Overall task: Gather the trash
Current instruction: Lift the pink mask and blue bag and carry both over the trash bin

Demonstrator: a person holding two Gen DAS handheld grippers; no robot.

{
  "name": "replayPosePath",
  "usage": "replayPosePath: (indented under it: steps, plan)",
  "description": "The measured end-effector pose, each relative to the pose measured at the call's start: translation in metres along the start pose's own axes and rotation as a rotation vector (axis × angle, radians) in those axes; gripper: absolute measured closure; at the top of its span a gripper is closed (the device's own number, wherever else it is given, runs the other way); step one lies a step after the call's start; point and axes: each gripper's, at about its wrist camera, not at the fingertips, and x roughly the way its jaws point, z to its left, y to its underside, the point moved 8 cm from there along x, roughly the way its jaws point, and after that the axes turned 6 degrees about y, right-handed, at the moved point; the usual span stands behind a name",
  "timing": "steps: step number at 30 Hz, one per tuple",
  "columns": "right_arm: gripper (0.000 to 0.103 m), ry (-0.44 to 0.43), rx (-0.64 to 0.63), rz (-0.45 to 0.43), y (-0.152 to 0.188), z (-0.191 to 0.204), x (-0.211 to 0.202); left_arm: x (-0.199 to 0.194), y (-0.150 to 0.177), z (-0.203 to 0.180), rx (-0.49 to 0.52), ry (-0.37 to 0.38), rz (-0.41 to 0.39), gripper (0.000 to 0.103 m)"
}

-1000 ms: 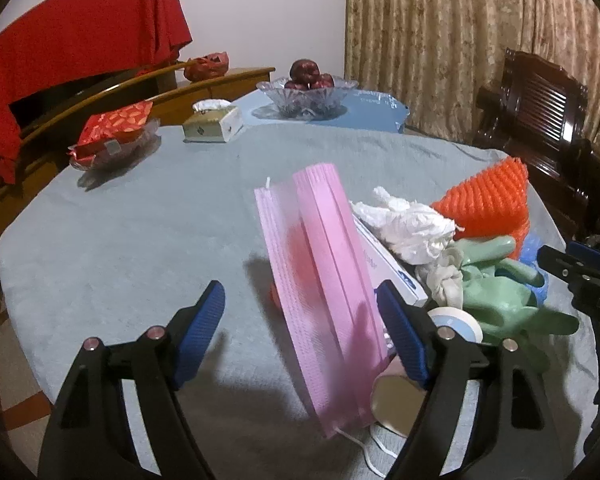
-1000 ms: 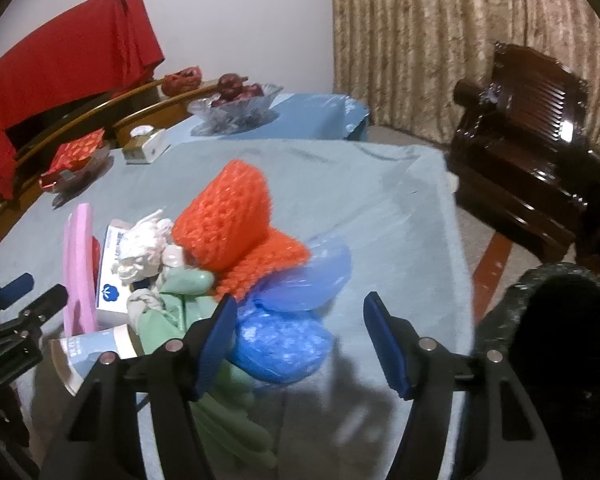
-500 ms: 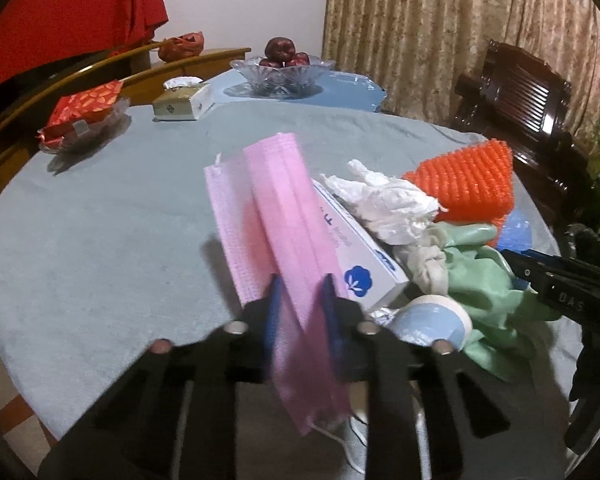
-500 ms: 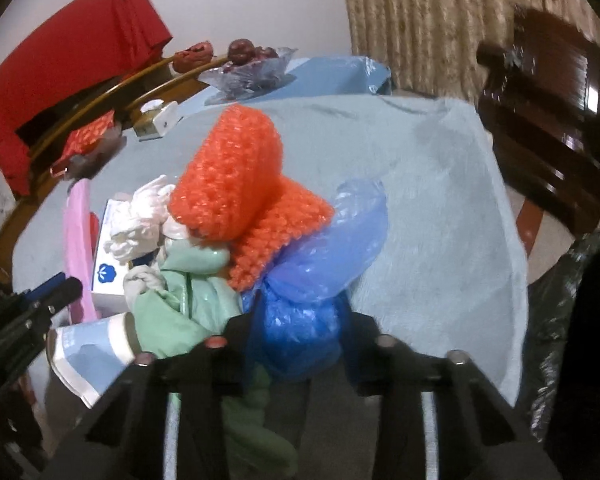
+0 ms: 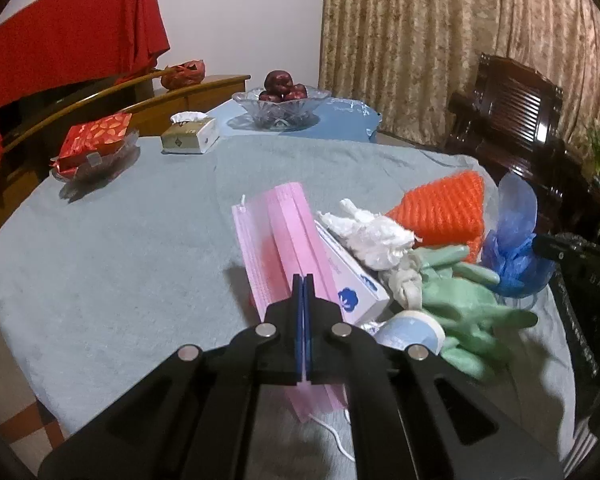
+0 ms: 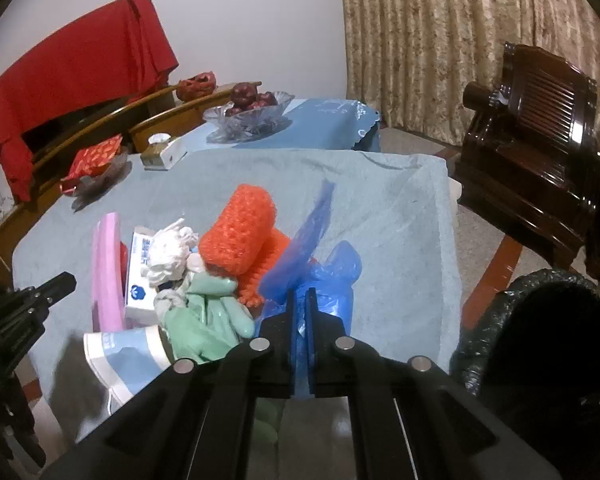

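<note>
Left wrist view: the left gripper (image 5: 303, 280) sits low in the middle of the frame, its 2 jaws having just clamped together on the pink face mask (image 5: 278, 240), whose pleated sheet runs between the pads. The mask's long axis climbs from the bottom of the frame toward its center, roughly in line with the fingers, so its far end juts out ahead of them while the near end and a white ear loop hang below. Just right of it lie a white box (image 5: 352, 280), crumpled tissue (image 5: 370, 232), green rubber gloves (image 5: 460, 292), a paper cup (image 5: 412, 328) and an orange foam net (image 5: 444, 212), all crowded on the grey tablecloth (image 5: 120, 260). In the right wrist view the right gripper (image 6: 300, 300) at lower center has likewise just pinched closed, and blue plastic film shows in the slit between its pads: it grips the blue plastic bag (image 6: 320, 268), which balloons upward and ahead of the fingers, with 1 thin tail pointing toward the top of the frame. The black trash bag (image 6: 540, 340) gapes at the lower right of this frame, right beside the right gripper and off the table's edge. I judge the right hand much the nearer to that opening, needing only a short swing rightward, whereas the left must carry its mask across the whole pile to reach it.
</note>
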Motion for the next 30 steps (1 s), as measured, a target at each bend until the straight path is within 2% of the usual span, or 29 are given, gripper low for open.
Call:
replayPosePath:
  steps: [5,6,8,12,13,15,17,19,20,21,23,25,30]
  plan:
    - [0.099,0.006,-0.004,0.05,0.014,0.002,0.016,0.015,0.014,0.01,-0.053,0.0,0.058,0.095]
    - [0.099,0.008,-0.005,0.055,0.016,0.002,0.018,0.018,0.015,0.011,-0.052,-0.005,0.061,0.091]
    - [0.097,0.014,-0.001,0.067,0.019,0.001,0.024,0.025,0.016,0.014,-0.042,-0.017,0.07,0.066]
    - [0.085,0.029,0.011,0.083,0.022,-0.005,0.035,0.038,0.019,0.016,-0.043,-0.013,0.084,0.057]
    - [0.082,0.03,0.01,0.088,0.022,-0.005,0.038,0.04,0.02,0.017,-0.046,-0.015,0.087,0.057]
    - [0.075,0.028,0.007,0.095,0.024,-0.004,0.042,0.045,0.021,0.018,-0.056,-0.011,0.093,0.064]
    - [0.066,0.029,0.001,0.102,0.026,-0.002,0.046,0.051,0.021,0.02,-0.068,0.008,0.108,0.078]
    - [0.066,0.029,-0.002,0.111,0.029,-0.001,0.049,0.054,0.021,0.02,-0.076,0.034,0.115,0.092]
    - [0.067,0.03,-0.002,0.113,0.03,-0.002,0.05,0.055,0.021,0.02,-0.076,0.041,0.113,0.098]
    - [0.069,0.031,-0.003,0.111,0.029,-0.003,0.05,0.054,0.021,0.019,-0.074,0.045,0.111,0.098]
    - [0.087,0.03,-0.009,0.102,0.027,-0.006,0.046,0.05,0.018,0.019,-0.073,0.044,0.095,0.1]
    - [0.094,0.014,-0.002,0.094,0.024,-0.008,0.041,0.041,0.014,0.021,-0.081,0.039,0.067,0.101]
    - [0.096,0.013,0.005,0.041,0.011,-0.012,0.02,0.016,-0.003,0.024,-0.087,0.032,0.01,0.101]
